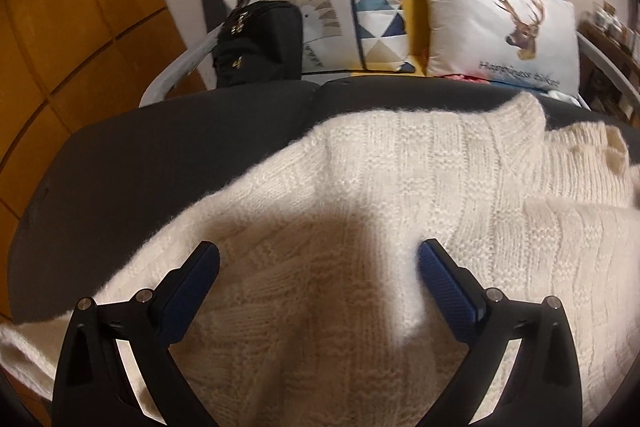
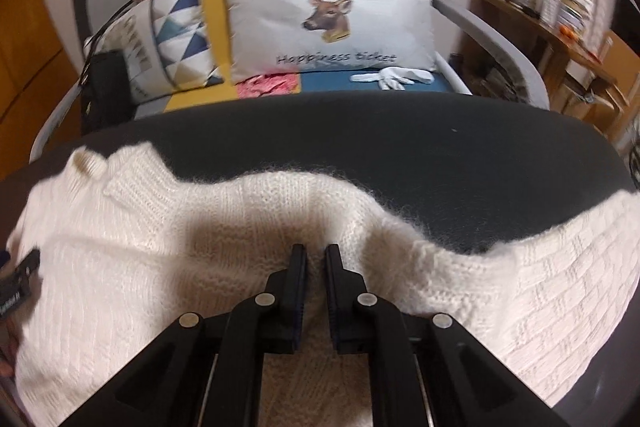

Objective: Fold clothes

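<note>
Cream knit sweater (image 1: 360,195) covers the dark table (image 1: 160,155); left gripper (image 1: 319,259) gapes empty, right gripper (image 2: 315,259) pinches its fold; deer pillow (image 2: 328,19) upper centre.

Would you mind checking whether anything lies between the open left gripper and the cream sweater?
Nothing visible does: the left gripper hangs directly over the cream sweater, only bare knit between its open fingers.

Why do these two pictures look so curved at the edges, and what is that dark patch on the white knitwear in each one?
Left wrist view: a fisheye lens bends the sofa edge, and the hand-held gripper casts a soft shadow on the sweater. Right wrist view: same bending, a similar shadow on the knit ahead of the gripper, and the deer pillow and shelf look motion-blurred.
</note>
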Demonstrator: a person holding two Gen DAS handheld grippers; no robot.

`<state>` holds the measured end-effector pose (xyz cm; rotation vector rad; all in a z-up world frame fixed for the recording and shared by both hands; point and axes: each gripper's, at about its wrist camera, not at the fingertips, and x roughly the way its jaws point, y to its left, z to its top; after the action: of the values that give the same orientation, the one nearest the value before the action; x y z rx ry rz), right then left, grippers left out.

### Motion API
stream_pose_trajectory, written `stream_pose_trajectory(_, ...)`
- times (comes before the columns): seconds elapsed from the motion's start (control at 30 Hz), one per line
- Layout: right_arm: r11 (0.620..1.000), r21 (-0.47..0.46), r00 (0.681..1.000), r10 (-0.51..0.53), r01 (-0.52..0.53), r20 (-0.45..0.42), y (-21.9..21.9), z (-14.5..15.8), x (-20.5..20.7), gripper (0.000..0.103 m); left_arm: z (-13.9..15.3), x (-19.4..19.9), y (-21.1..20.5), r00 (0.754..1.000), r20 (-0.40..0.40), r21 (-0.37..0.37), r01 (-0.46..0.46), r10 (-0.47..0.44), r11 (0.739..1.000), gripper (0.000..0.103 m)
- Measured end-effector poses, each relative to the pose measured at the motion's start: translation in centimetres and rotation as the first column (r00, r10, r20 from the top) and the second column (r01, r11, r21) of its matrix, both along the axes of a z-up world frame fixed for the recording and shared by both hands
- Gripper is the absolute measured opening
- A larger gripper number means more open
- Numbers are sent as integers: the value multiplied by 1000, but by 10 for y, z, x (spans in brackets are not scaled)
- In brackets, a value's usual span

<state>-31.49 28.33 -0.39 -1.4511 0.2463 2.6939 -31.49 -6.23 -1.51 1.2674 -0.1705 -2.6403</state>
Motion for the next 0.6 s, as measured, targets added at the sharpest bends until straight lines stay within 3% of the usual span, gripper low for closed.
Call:
stream_pose_trajectory(0.2,996,-17,995,-89,89,-50,4,-5,-6,9,-4,-11,-7,999,9,75,-31,31,997,102)
stream_pose_trajectory(0.3,999,18,997,-33,34,-66,-3,-2,-9,24,-4,-14,-14,1000,27,159,-8,4,987,103)
stream_pose_trajectory(0.37,1000,24,998,8,-7,-59,-5,5,-4,25,0,-12,-18,999,33,215,21,-29,976,101)
stream_pose_trajectory(0.47,999,-15,993,46,-48,-112,-1,27,21,25,19,4,-22,999,-30,275,31,-24,961,101)
stream_pose_trajectory(0.6,992,-106,982,51,-71,-183,13,57,73,25,55,39,-10,993,-104,383,100,-64,918,101)
